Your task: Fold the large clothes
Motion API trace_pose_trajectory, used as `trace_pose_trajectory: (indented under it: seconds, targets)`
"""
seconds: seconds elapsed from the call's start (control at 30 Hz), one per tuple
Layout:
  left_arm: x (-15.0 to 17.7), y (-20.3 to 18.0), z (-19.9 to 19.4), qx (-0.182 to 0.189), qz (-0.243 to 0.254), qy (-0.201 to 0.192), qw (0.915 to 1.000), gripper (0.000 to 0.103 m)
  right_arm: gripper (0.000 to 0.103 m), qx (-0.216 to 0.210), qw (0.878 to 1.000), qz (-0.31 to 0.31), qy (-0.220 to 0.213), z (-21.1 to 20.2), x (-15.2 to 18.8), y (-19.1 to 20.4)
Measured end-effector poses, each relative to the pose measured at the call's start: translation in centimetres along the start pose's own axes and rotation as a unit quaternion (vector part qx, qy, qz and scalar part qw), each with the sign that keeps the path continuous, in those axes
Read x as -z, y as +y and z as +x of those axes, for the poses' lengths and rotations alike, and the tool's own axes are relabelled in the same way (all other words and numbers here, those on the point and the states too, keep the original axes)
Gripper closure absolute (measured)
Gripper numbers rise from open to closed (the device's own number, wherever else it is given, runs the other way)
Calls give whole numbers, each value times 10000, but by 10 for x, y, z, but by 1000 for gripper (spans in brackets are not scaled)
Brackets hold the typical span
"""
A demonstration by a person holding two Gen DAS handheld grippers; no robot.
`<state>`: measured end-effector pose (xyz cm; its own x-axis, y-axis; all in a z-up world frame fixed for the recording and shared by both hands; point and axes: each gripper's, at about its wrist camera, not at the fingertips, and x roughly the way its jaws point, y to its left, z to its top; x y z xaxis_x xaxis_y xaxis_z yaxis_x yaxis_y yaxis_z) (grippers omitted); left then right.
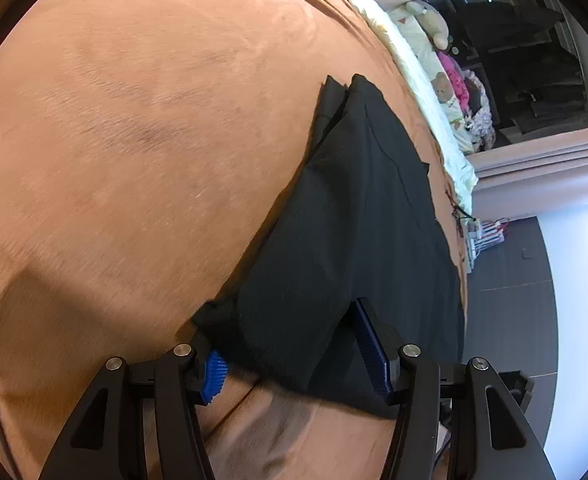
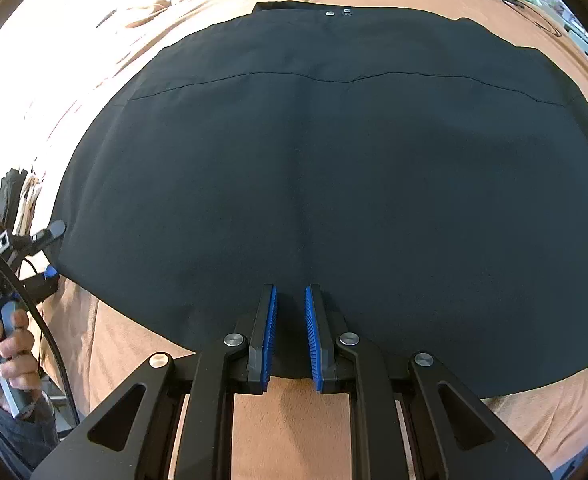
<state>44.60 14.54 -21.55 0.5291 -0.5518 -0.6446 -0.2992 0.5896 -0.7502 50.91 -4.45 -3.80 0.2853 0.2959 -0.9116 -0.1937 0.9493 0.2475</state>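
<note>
The black garment lies spread flat on the brown bed cover, filling most of the right wrist view; its band with a snap button sits at the top centre of the frame and its near edge curves across the lower part. In the left wrist view the same cloth runs as a dark strip from lower centre toward the upper right, with one end raised off the cover.

The left gripper stands with its fingers apart, a corner of the black cloth draped between them; the blue pads do not seem to press on it. The right gripper has its fingers nearly closed, a narrow gap left, at the garment's near edge, and whether any cloth is pinched cannot be told. A hand at the lower left of the right wrist view holds the other tool's handle.

The step in hand looks like taking hold of the near edge for a fold. The next move probably calls for the left fingers to close on their corner, then both edges lifted together and carried toward the band, kept level so the cloth does not bunch.
</note>
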Motion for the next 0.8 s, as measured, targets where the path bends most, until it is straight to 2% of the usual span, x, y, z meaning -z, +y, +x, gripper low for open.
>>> trace_pose_trajectory:
  seconds: [0.07,0.2,0.27,0.33,0.47,0.57,0.73,0.8]
  targets:
    - [-3,2,3,55,-59,8,10000,45,92,-57,10000,31,12,5,-1,2]
    - [-4,-3,2,63,-8,14,10000,73,91,-241,9992,271,-183,-28,4,-12]
    - [-4,-8,-4,130,43,-25,9999,79,90,-156,9989,319,-294,-35,6,-11]
    - [-5,-13,-8,240,55,-85,9997,84,90,-252,9985,385,-295,-36,11,-10]
    - [-5,-30,-18,383,220,-172,9989,87,90,-264,9987,428,-102,-10,20,-9]
    - [-5,-48,-25,559,373,-202,9975,88,90,-116,9993,354,-54,12,24,-3]
    - [-1,-93,-35,821,809,-234,9931,90,90,-69,9995,313,-2,44,28,0]
    - [3,-118,-38,948,1075,-250,9894,90,90,-200,9990,392,-3,45,33,-10]
